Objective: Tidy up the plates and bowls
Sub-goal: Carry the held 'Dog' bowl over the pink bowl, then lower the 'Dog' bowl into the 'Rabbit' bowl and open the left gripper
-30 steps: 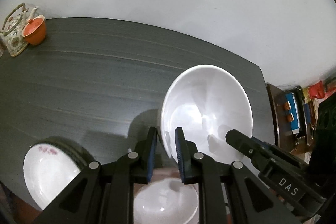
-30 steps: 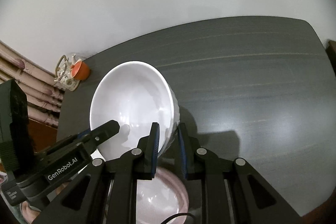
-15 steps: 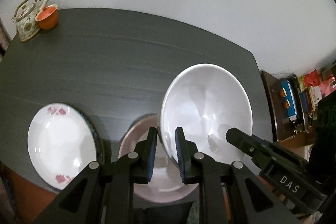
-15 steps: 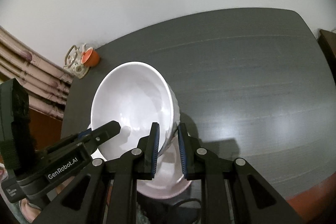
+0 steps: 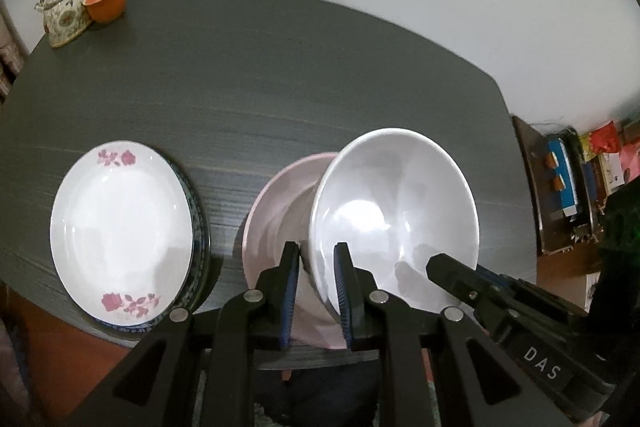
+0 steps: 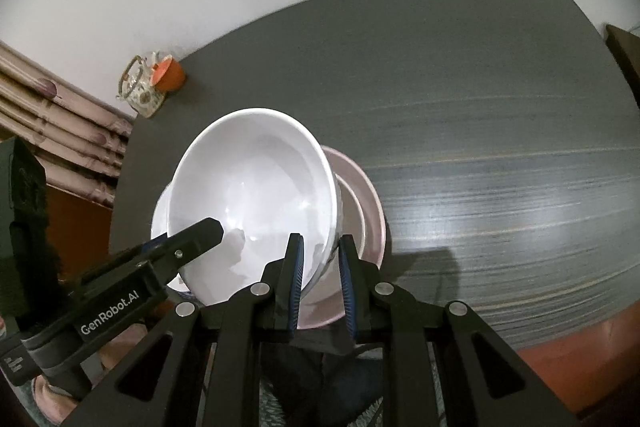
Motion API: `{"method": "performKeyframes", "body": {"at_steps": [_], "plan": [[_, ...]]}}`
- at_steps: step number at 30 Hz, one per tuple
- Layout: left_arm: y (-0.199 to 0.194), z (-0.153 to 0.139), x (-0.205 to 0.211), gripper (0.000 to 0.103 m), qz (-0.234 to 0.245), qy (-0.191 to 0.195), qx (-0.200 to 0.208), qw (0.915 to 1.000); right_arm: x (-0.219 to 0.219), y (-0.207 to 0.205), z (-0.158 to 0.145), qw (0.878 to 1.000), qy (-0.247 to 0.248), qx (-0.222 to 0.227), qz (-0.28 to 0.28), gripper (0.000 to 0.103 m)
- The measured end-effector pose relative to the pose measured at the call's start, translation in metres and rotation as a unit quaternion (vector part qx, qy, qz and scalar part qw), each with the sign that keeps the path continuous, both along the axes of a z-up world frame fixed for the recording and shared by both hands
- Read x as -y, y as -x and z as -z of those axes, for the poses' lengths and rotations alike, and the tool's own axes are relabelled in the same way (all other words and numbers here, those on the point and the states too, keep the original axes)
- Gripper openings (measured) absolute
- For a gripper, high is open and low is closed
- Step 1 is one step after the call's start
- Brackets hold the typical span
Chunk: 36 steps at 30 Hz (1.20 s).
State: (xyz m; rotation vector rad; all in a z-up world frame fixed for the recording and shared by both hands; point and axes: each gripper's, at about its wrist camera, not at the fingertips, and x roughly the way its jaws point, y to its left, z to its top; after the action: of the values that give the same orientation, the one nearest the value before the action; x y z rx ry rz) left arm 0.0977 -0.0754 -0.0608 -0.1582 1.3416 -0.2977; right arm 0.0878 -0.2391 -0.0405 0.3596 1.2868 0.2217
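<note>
Both grippers hold one large white bowl (image 5: pixel 396 211) by opposite sides of its rim, lifted above the dark table. My left gripper (image 5: pixel 317 269) is shut on its left rim. My right gripper (image 6: pixel 320 263) is shut on its right rim; the bowl also shows in the right wrist view (image 6: pixel 256 187). Under the bowl a pink plate (image 5: pixel 276 203) lies on the table, also seen in the right wrist view (image 6: pixel 370 203). A white plate with red flowers (image 5: pixel 120 231) rests on a dark-rimmed plate (image 5: pixel 200 223) at the left.
A flowered teapot (image 5: pixel 64 15) and an orange cup (image 5: pixel 106 1) stand at the table's far left corner. The dark table (image 6: pixel 480 131) stretches away behind the bowl. A cluttered shelf (image 5: pixel 568 183) stands off the right edge. The near table edge lies just below the grippers.
Both grippers have lifted the white bowl up and back. The pink plate under it and the flowered plate at the left have come fully into view.
</note>
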Motion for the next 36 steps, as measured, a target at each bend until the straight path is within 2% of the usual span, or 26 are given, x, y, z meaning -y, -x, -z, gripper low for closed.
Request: {"method": "performKeyframes", "body": {"at_steps": [14, 36], "plan": [[-0.001, 0.027, 0.009, 0.018, -0.006, -0.014, -0.021, 0.9997, -0.004, 0.003, 0.026, 0.999, 0.004, -0.033, 0.003, 0.018], [-0.01, 0.034, 0.02, 0.018, -0.003, -0.034, -0.02, 0.9992, -0.004, -0.002, 0.033, 0.999, 0.003, -0.045, 0.002, 0.021]]}}
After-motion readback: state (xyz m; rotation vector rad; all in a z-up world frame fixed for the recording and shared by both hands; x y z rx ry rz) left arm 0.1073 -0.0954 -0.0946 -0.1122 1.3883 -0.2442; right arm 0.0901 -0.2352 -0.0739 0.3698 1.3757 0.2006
